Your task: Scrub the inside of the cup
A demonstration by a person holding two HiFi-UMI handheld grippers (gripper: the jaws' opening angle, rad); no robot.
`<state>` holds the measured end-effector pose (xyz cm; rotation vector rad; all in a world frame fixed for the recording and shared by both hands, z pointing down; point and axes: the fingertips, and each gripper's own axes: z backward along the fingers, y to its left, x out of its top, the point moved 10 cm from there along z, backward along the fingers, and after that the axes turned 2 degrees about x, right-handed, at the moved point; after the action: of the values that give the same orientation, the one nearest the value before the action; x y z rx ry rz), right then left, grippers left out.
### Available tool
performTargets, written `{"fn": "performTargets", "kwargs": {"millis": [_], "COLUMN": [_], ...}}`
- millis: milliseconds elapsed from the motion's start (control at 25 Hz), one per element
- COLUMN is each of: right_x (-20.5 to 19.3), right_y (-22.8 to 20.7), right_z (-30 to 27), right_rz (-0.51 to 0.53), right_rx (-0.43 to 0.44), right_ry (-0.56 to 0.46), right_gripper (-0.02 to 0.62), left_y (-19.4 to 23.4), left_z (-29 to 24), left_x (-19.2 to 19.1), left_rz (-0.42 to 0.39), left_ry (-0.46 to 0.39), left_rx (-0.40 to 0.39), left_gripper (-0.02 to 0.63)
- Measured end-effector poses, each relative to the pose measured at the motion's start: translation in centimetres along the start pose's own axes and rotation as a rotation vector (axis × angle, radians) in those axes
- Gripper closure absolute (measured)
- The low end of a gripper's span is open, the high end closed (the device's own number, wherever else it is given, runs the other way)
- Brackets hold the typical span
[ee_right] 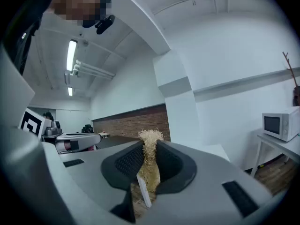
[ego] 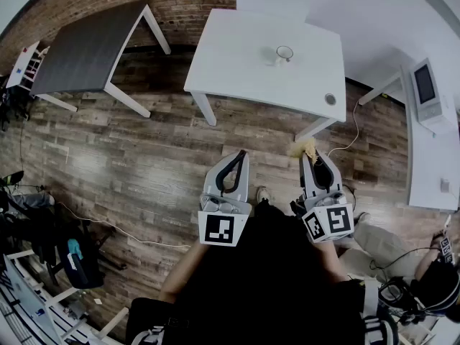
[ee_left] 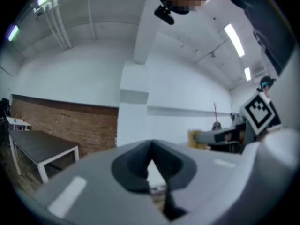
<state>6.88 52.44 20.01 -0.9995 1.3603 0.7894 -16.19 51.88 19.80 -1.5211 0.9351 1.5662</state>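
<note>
Cup (ego: 284, 52) upright on white table (ego: 237, 70), upper centre, contents unclear; right gripper (ee_right: 149, 154) clamps straw-coloured scrubber (ee_right: 151, 137), left gripper (ee_left: 151, 148) jaws pressed together

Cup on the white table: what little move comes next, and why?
Probably walk closer to the white table. The cup stands far off on it, out of reach, while the right gripper clamps the straw-coloured scrubber and the left gripper is shut and empty.

We hold both arms forward, grippers level and side by side. Our left gripper (ego: 240, 157) has its jaws together, empty. Our right gripper (ego: 314, 158) clamps a straw-coloured scrubber (ee_right: 150, 137).
</note>
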Motion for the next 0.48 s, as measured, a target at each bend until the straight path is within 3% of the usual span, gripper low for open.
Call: {"fn": "performTargets", "kwargs": {"millis": [480], "right_x": [0.14], "right_y": [-0.17], "right_z": [0.13], "right_rz": [0.006], "right_rx": [0.010], "right_ry": [0.005], "right_gripper": [0.531], "left_y": [-0.63], "left_z": [-0.26], "left_x": [-0.03], "left_rz": [-0.014], "left_ry": [-0.004], "left_rx": [-0.015], "left_gripper": [0.603]}}
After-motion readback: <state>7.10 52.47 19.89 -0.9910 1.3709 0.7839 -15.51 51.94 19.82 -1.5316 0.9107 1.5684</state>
